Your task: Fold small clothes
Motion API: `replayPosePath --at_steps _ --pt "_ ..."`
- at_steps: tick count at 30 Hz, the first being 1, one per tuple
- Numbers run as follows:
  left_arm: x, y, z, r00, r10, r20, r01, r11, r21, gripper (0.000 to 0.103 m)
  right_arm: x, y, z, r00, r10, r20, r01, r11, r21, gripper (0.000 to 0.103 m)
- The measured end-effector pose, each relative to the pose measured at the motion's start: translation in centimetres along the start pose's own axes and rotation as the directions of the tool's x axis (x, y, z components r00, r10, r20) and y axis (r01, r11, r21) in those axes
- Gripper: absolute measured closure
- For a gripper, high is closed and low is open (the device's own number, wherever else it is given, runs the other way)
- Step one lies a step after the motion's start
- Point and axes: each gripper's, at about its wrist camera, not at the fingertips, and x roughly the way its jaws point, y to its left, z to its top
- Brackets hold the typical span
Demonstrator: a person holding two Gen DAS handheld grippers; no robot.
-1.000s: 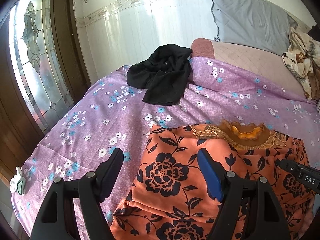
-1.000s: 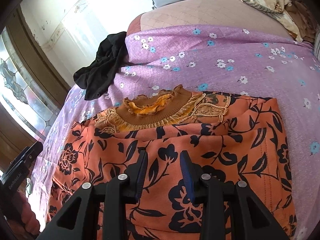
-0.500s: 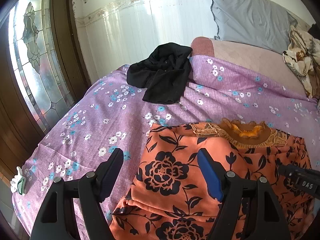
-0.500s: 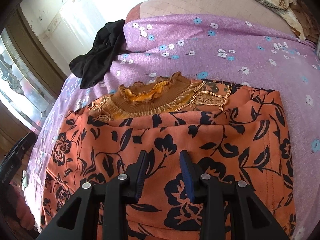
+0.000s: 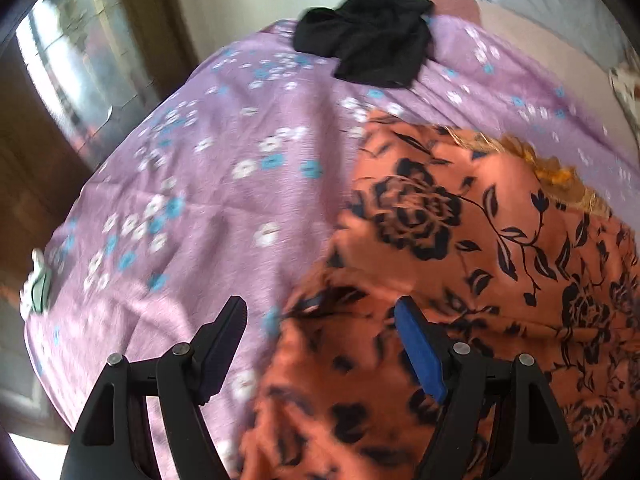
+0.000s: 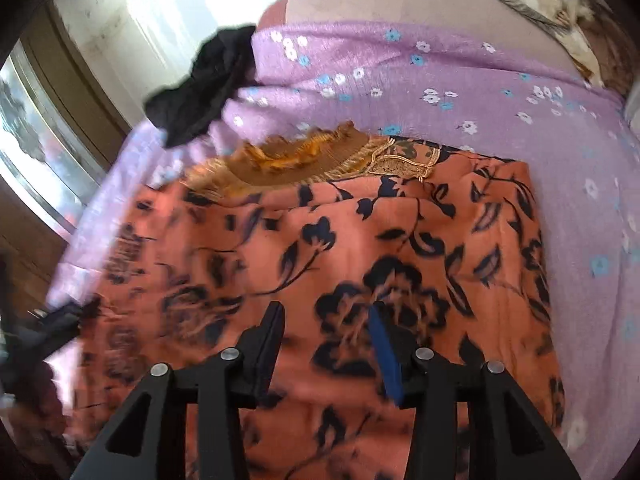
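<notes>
An orange garment with black flower print (image 5: pixel 460 264) lies spread on the purple flowered bedsheet (image 5: pixel 208 184); its brown ruffled collar (image 6: pixel 288 160) points toward the pillows. My left gripper (image 5: pixel 320 316) is open and empty, above the garment's left edge. My right gripper (image 6: pixel 328 320) is open and empty, low over the middle of the garment (image 6: pixel 360 264). The left gripper's body shows dimly at the left edge of the right wrist view (image 6: pixel 44 332).
A black garment (image 5: pixel 372 48) lies crumpled at the far side of the bed, also in the right wrist view (image 6: pixel 204 84). A grey pillow and a patterned cloth (image 6: pixel 552 4) lie at the head. A stained-glass door (image 5: pixel 72 64) stands left. A small white clip (image 5: pixel 36 284) sits at the sheet's left edge.
Both grippers have moved forward and down toward the garment, with motion blur. The right gripper's jaws have opened wider. Nothing was grasped.
</notes>
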Motion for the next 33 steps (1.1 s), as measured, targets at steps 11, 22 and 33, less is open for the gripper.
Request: replayPosePath --at_steps 11,22,33 --pt "-2.9 6.9 -7.9 0.999 0.024 -0.031 -0.025 1.000 -0.012 0.026 -10.8 -8.0 -6.9 0.994 -0.003 0.107 -0.025 0.966 0.258 0.038" --pt "-6.1 8.0 -13.7 0.988 -0.130 -0.082 0.131 0.991 0.009 0.086 -16.2 -8.8 -16.3 1.000 -0.010 -0.012 0.013 0.953 0.304 0.038" --pt "-6.9 10.0 -16.5 0.975 -0.157 -0.154 0.152 0.987 -0.045 0.039 -16.0 -8.7 -20.9 0.990 0.036 -0.139 0.025 0.908 0.419 0.037"
